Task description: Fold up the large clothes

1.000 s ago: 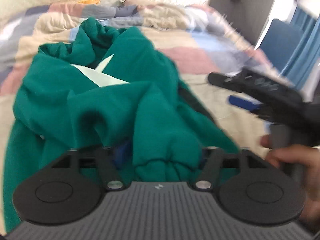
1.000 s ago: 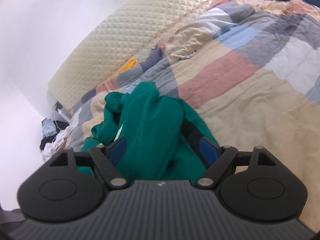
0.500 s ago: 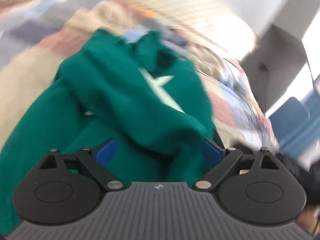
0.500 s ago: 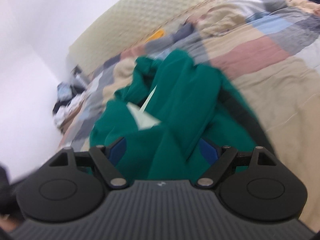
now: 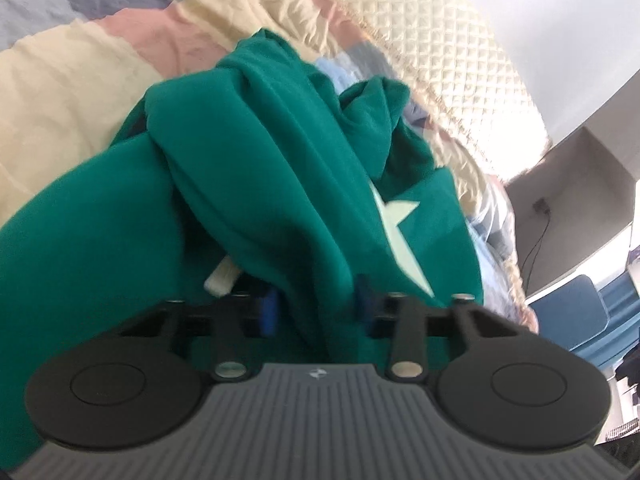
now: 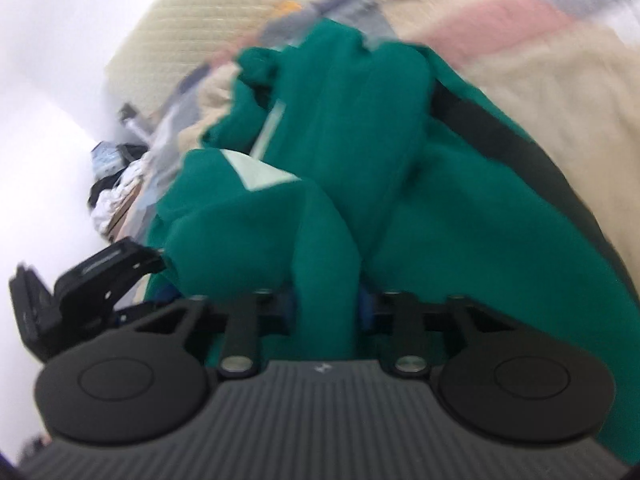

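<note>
Because the green top (image 5: 256, 184) is soft, thick knit cloth, it looks light but floppy: it will sag and bunch wherever it is not held, and a thin pinch may slip off a single layer. It lies crumpled in a heap on the quilt (image 5: 60, 80), with a pale star print (image 5: 400, 224) showing on one fold. A hem, cuff or shoulder seam would give the surest hold, judged from the doubled cloth there; the loose folds now taken are likely a poorer purchase.

The left gripper (image 5: 316, 304) is closing, with a thick ridge of green cloth between its blue pads (image 5: 267, 307). The right gripper (image 6: 326, 308) is also closing, its pads pressed against a narrower fold of the same top.

A second ago both sets of fingers stood wide apart over the heap. Since then both have dropped closer into the cloth, and the left view has rolled, so the headboard (image 5: 440, 40) now sits at upper right.
</note>
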Demonstrator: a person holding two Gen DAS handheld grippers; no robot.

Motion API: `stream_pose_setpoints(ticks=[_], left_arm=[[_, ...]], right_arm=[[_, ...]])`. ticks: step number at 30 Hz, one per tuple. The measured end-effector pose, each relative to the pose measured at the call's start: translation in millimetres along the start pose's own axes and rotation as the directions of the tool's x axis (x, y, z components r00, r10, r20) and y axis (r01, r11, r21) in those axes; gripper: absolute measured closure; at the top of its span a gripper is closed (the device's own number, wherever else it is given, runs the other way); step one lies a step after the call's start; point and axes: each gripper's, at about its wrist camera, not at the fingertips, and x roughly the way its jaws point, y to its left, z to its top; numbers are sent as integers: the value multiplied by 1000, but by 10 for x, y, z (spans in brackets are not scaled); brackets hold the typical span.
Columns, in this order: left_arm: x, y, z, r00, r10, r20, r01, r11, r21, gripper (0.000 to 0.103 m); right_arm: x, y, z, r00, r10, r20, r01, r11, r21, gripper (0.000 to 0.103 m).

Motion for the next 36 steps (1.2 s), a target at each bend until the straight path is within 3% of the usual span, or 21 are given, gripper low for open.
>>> stream_pose_setpoints(ticks=[2, 7, 10, 12, 15, 17, 19, 22, 25, 27, 30, 31, 32, 34, 36], left_arm=[[-15, 23, 64, 1000, -20, 21, 20, 1000, 0, 91], [-314, 125, 323, 983, -111, 147, 119, 992, -45, 94], [-506, 231, 485, 970, -119, 210, 140, 986, -87, 94], [-583, 276, 547, 971, -69, 227, 87, 994, -68, 94], [-506, 339, 511, 975, 54, 215, -50, 998, -24, 94], [-341, 344, 461, 971, 167, 169, -169, 986, 1, 94], [-183, 370, 427, 965, 237, 116, -238, 971, -4, 94], [-23, 388, 362, 954, 288, 88, -293, 955, 48, 93], [-36, 348, 337, 949, 298, 108, -306, 950, 66, 93], [-60, 255, 337, 946, 304, 116, -315, 944, 96, 88], [-219, 157, 289, 942, 304, 145, -321, 940, 117, 66], [-299, 105, 271, 939, 300, 167, -321, 939, 121, 53], [-357, 72, 286, 937, 298, 181, -322, 939, 124, 48], [-519, -38, 252, 934, 287, 212, -317, 940, 124, 48], [-671, -145, 209, 935, 257, 243, -298, 943, 149, 48]], right_arm=[[38, 43, 48, 999, 23, 26, -22, 999, -40, 90], [44, 202, 182, 987, 129, 94, -109, 976, -188, 91], [221, 293, 216, 987, 161, 27, -150, 958, -245, 91], [378, 334, 196, 989, 145, -33, -148, 956, -252, 91], [556, 421, 93, 997, 35, -73, -58, 936, -347, 91], [619, 408, 52, 996, 10, -89, -41, 934, -356, 91], [634, 379, 43, 996, 3, -92, -36, 933, -357, 92], [624, 349, 44, 996, 5, -91, -38, 934, -355, 92], [630, 379, 34, 997, -1, -82, -29, 931, -365, 90], [595, 413, 24, 997, -2, -75, -26, 929, -369, 89], [492, 457, 38, 999, 14, -50, -32, 927, -373, 89], [459, 477, 34, 999, 16, -39, -29, 927, -375, 88], [422, 500, 23, 999, 16, -29, -26, 924, -381, 87], [365, 562, 5, 1000, 9, -8, -12, 911, -411, 85], [309, 634, -30, 1000, -4, 14, 10, 894, -447, 74]])
